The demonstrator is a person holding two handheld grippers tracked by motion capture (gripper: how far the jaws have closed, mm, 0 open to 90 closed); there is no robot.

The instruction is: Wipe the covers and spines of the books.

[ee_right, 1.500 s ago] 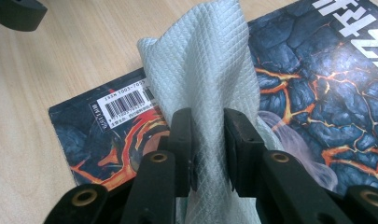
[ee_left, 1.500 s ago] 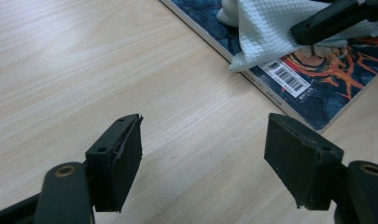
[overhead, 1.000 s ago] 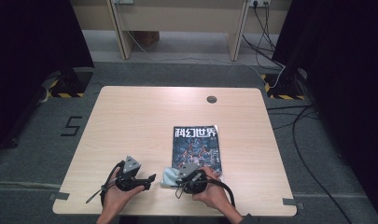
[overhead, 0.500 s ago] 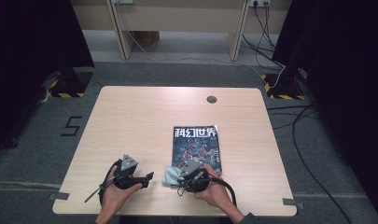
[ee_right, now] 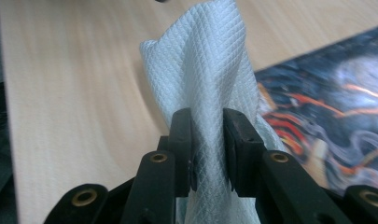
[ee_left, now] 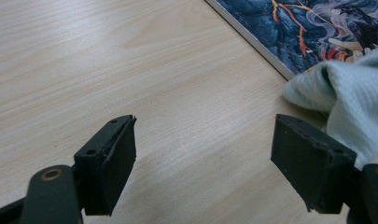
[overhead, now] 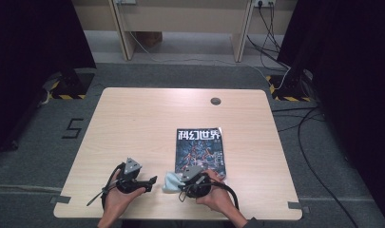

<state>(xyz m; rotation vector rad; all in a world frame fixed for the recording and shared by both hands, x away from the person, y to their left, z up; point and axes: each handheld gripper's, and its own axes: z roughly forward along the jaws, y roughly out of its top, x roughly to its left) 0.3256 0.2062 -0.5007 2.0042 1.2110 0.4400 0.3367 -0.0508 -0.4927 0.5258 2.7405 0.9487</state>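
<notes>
A pale blue cloth (overhead: 171,181) lies bunched at the near left corner of a dark magazine (overhead: 201,147) on the wooden table (overhead: 147,118). My right gripper (overhead: 183,183) is shut on the cloth (ee_right: 207,93), whose waffle weave rises between the two black jaws, with the magazine (ee_right: 326,116) to the right. My left gripper (overhead: 149,182) rests on the table just left of the cloth and stands open with nothing between its jaws. In the left gripper view (ee_left: 203,156) the cloth (ee_left: 350,100) lies beside the right jaw and the magazine (ee_left: 308,25) lies beyond.
A round cable hole (overhead: 215,100) sits near the table's far edge. Cables (overhead: 294,118) trail over the grey floor on the right, and desk legs (overhead: 121,28) stand beyond the table.
The right gripper has shifted slightly with the cloth in its jaws. The left gripper has stayed in place.
</notes>
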